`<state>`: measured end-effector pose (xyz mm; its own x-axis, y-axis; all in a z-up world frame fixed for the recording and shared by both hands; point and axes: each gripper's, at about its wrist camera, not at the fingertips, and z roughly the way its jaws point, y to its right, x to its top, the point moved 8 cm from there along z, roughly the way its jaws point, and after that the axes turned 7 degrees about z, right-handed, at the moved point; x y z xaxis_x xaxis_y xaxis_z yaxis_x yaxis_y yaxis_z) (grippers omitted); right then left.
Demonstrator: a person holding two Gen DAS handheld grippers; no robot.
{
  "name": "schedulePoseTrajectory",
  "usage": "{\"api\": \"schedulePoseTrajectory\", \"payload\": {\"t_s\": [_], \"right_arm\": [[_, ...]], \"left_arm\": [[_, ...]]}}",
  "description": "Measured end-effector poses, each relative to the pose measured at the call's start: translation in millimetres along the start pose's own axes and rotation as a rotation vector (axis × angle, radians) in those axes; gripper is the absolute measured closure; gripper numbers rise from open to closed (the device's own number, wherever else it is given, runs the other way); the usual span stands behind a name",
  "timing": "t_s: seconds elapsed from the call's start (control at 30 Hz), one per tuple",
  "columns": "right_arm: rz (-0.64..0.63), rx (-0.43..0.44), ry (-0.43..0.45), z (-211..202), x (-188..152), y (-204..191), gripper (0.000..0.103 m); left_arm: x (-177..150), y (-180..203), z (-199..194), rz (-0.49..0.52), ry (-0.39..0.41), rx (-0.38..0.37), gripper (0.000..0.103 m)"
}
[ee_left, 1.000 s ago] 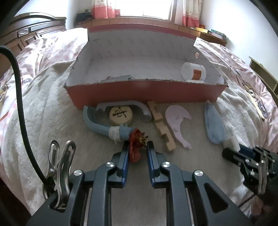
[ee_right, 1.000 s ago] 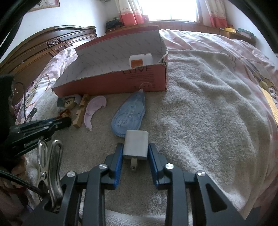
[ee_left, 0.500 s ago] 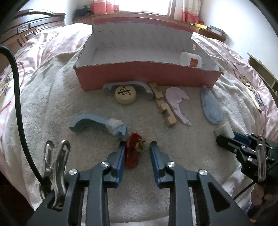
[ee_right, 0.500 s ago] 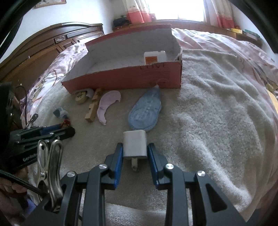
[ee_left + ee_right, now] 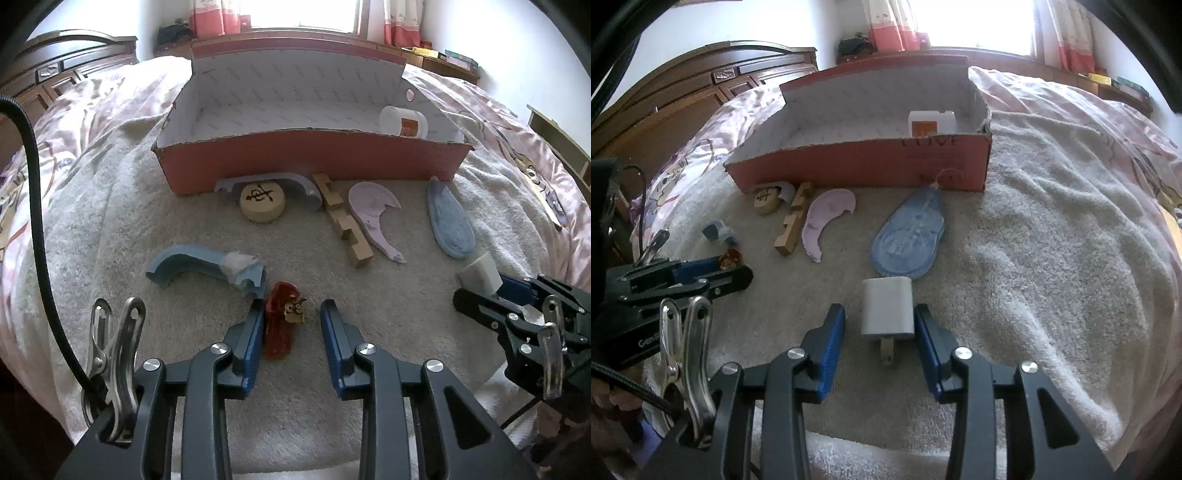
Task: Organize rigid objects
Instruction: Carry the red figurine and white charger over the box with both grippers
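Observation:
My left gripper [image 5: 291, 314] is open; a small red toy [image 5: 282, 321] lies on the towel between its jaws, against the left one. My right gripper [image 5: 880, 319] is open around a white charger plug [image 5: 886, 311], which rests on the towel against the right jaw; it also shows in the left wrist view [image 5: 480, 273]. A red cardboard box [image 5: 310, 162] stands behind, with a white bottle [image 5: 402, 122] inside. In front of it lie a wooden chess disc [image 5: 262, 203], a wooden block strip [image 5: 345, 221], a lilac plastic piece [image 5: 373, 206], a blue oval piece [image 5: 448, 218] and a blue curved piece [image 5: 207, 266].
Everything lies on a beige towel [image 5: 1052, 240] spread over a pink bedspread [image 5: 88, 107]. A pale blue arch [image 5: 269, 182] leans against the box front. A dark wooden headboard [image 5: 683, 96] stands at the left and a window sill with books [image 5: 447, 55] at the back.
Both grippers have opened and let go of the red toy and the charger plug, which now rest on the towel. Both have drawn back from the box.

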<state>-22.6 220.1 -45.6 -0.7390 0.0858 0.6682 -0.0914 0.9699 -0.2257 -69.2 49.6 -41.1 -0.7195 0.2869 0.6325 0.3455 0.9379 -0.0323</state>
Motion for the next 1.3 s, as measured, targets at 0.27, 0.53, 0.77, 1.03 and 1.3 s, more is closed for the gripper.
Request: {"api": "schedulePoseTrajectory", "payload": {"t_s": [0.27,0.53,0.77,1.03,1.3], "right_arm": [[-0.002,-0.023,0.009,-2,0,3,0.074],[0.05,0.03,0.003,-7,1,6,0.074],[0.042,0.066,0.024,-16,4,-4,0.074],[0.042,0.104,0.06,-29,12,-10,0.074],[0.023,0.117,0.086,-40,16,-15,0.074]], "left_arm": [[-2,17,-10,0.001,-0.005,-0.102,0.083],[4,24,-23,0.002,0.023,-0.14,0.083],[13,25,-34,-0.003,0.057,-0.161,0.083],[23,19,-48,-0.016,0.097,-0.158,0.083],[28,18,-57,-0.008,0.125,-0.155,0.083]]}}
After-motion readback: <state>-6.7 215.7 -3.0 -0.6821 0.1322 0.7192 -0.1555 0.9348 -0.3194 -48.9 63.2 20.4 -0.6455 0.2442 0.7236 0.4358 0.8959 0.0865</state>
